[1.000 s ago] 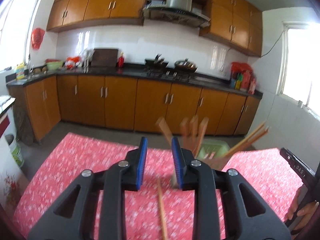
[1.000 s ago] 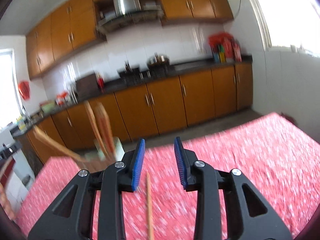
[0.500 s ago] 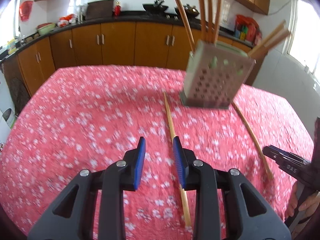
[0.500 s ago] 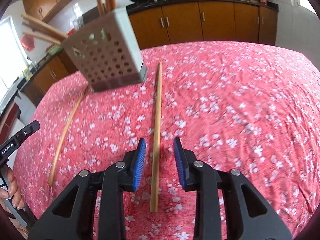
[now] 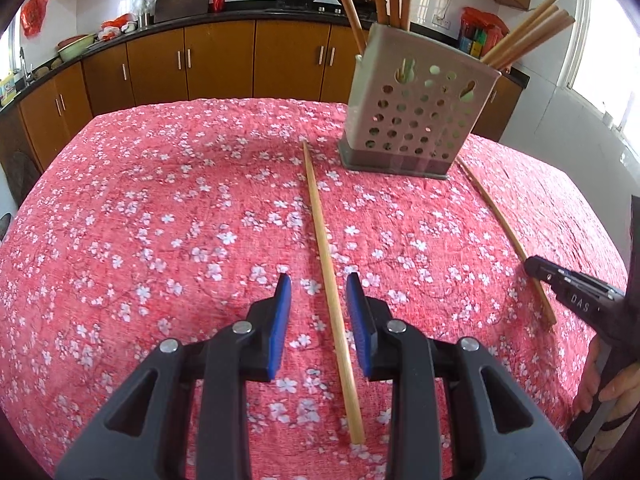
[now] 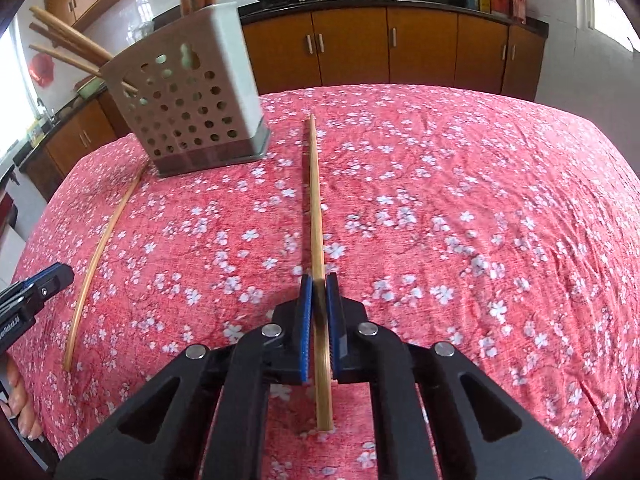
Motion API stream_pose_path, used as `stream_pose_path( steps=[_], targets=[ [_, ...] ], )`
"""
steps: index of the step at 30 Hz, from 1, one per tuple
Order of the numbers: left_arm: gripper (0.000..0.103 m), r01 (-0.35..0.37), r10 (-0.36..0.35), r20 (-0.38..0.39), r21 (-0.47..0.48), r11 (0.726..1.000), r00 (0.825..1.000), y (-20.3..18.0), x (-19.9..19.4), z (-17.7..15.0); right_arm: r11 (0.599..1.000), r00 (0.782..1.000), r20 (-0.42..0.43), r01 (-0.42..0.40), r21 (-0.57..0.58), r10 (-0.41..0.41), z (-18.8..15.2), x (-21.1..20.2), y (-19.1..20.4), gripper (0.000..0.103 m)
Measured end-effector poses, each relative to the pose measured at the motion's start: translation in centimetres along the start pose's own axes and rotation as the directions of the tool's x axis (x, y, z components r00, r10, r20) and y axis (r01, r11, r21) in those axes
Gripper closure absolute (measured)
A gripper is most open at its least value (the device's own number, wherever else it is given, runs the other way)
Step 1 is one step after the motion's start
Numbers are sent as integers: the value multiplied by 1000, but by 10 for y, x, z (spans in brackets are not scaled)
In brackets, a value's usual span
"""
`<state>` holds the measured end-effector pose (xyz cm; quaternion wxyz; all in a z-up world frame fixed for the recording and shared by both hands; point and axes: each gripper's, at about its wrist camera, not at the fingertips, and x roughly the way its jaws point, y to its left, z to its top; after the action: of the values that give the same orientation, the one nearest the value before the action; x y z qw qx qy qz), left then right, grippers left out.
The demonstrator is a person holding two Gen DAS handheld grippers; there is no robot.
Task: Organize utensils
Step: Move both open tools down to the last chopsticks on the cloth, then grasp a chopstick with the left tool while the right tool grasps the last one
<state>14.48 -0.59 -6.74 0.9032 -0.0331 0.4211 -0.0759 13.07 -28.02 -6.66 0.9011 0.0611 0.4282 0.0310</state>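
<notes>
A grey perforated utensil holder (image 5: 416, 112) with several wooden chopsticks stands at the far side of the red floral tablecloth; it also shows in the right wrist view (image 6: 188, 96). My left gripper (image 5: 318, 284) is open, its jaws on either side of a chopstick (image 5: 326, 256) lying on the cloth. My right gripper (image 6: 319, 284) is shut on another chopstick (image 6: 314, 200) that lies along the cloth. The right gripper's tip (image 5: 568, 286) shows at the right of the left view by that chopstick (image 5: 500, 220). The left chopstick also shows in the right view (image 6: 104, 240).
The tablecloth (image 5: 160, 200) covers the whole table and drops off at its edges. Brown kitchen cabinets (image 5: 224, 60) and a dark counter run behind the table. The left gripper's tip (image 6: 36, 288) shows at the left of the right view.
Both grippers have tilted down from the kitchen to the table and moved over the chopsticks. The right jaws have closed on their chopstick. The left jaws stay open around theirs.
</notes>
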Motion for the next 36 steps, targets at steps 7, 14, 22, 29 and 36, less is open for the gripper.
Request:
stream_pose_path(
  steps=[7,14,22,29,36],
  targets=[
    [74,-6,6,-24,20,1000,1000,-5,9,-1,991,996,7,93,94,-94,5,-4,-32,95],
    [94,-57,60,-47,51,997,997,-11,24,-1,994,996,13,91,68,-92,1,-6,-33,95],
    [95,-120,120,-54,4,993,991,10,40,23,998,999,12,50,34,-50,-1,-8,-19,95],
    [95,-99,97,-64,-41,994,993,27,55,41,999,999,9,47,5,-47,4,-2,-11,95],
    [93,-82,82,-39,-17,996,996,29,62,43,999,999,7,51,-16,-51,12,5,-6,95]
  ],
)
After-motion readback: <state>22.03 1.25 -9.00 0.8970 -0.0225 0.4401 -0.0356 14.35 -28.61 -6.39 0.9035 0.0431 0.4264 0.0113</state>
